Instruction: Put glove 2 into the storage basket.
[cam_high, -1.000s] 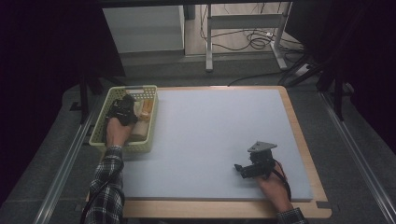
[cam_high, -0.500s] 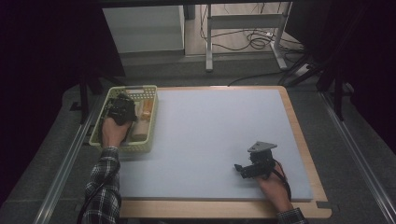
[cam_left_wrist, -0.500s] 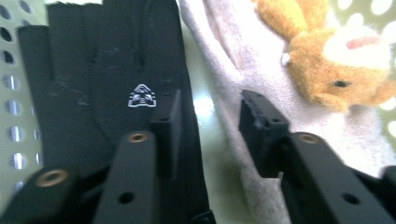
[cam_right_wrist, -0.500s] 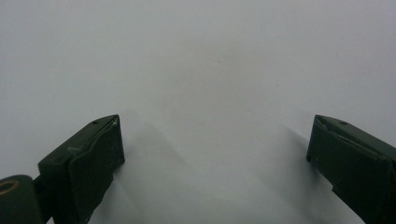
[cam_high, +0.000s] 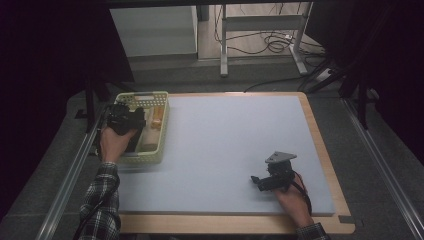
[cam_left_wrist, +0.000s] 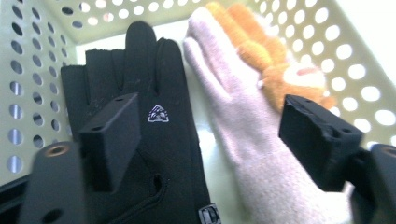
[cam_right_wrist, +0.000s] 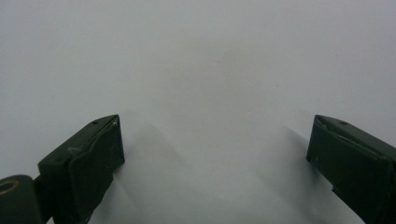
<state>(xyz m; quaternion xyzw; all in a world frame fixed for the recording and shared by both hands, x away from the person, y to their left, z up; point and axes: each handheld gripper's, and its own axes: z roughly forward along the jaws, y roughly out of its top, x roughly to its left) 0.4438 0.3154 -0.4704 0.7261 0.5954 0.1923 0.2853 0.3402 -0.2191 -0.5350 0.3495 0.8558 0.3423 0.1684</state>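
The left tool (cam_high: 125, 120) hangs inside the pale green basket (cam_high: 162, 125) at the table's left edge, its jaws spread wide over the gloves lying on the basket floor. In the left gripper view the black glove (cam_left_wrist: 154, 140) lies under the left jaw, the cream knit glove (cam_left_wrist: 243, 140) lies just beside it, touching along the edge, and an orange glove (cam_left_wrist: 271, 70) lies farther back, partly over the cream one. With jaws this far apart, closing here could pinch black and cream fabric together, so two gloves would come up at once; a shallow bite could also slip off the smooth black fabric. Lifting a snagged glove could tip or drag the light basket. Over on the right, the right tool (cam_high: 270, 180) rests low over the bare grey table (cam_high: 225, 145), jaws apart and holding nothing, well away from the basket and unable to steady it.
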